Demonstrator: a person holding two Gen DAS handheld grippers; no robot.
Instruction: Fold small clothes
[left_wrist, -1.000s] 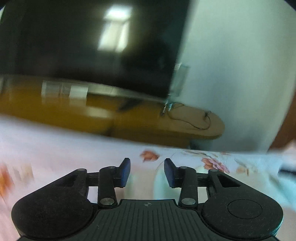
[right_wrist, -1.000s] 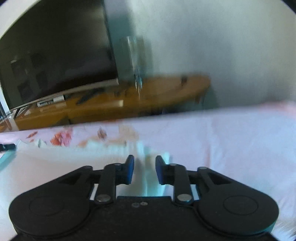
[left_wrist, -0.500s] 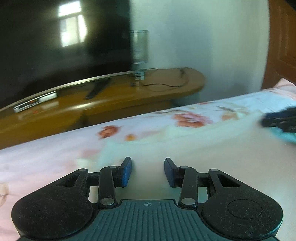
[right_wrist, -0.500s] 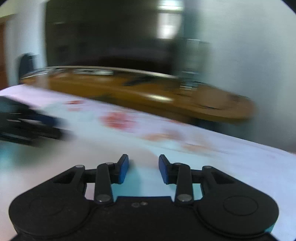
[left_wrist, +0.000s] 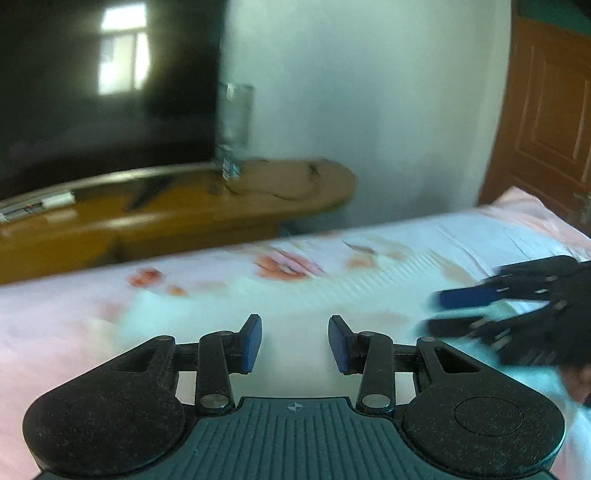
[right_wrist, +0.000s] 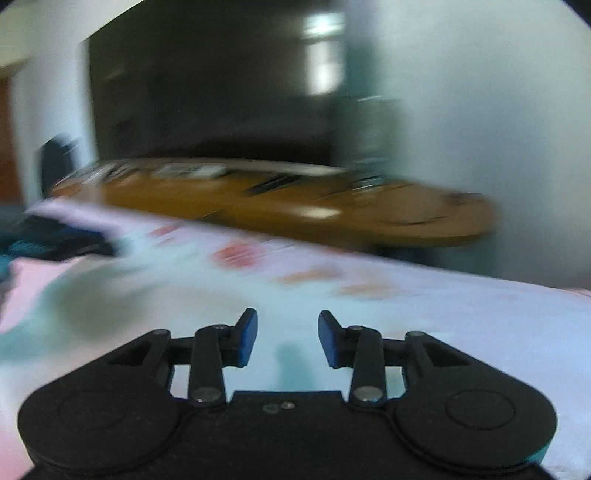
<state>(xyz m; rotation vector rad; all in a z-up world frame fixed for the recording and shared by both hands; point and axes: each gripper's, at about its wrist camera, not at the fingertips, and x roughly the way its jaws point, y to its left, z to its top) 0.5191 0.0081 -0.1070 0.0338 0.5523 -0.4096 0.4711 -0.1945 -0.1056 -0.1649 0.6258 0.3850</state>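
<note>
A pale, whitish-mint cloth (left_wrist: 303, 295) lies flat on a pink floral bed sheet (left_wrist: 55, 314). It also shows, blurred, in the right wrist view (right_wrist: 155, 302). My left gripper (left_wrist: 294, 342) is open and empty, low over the cloth. My right gripper (right_wrist: 287, 339) is open and empty over the cloth too. It shows from the side at the right edge of the left wrist view (left_wrist: 517, 306), blurred. The left gripper appears as a dark blur at the left of the right wrist view (right_wrist: 55, 240).
Past the bed's far edge stands a wooden TV stand (left_wrist: 184, 206) with a large dark TV (left_wrist: 103, 92) and a clear glass (left_wrist: 234, 133) on it. A wooden door (left_wrist: 550, 110) is at the right. A white wall (left_wrist: 369, 92) is behind.
Both views have swung: the left wrist camera turned left and back right, the right wrist camera turned right. The right gripper has come further into the left wrist view. Both jaws stay open.
</note>
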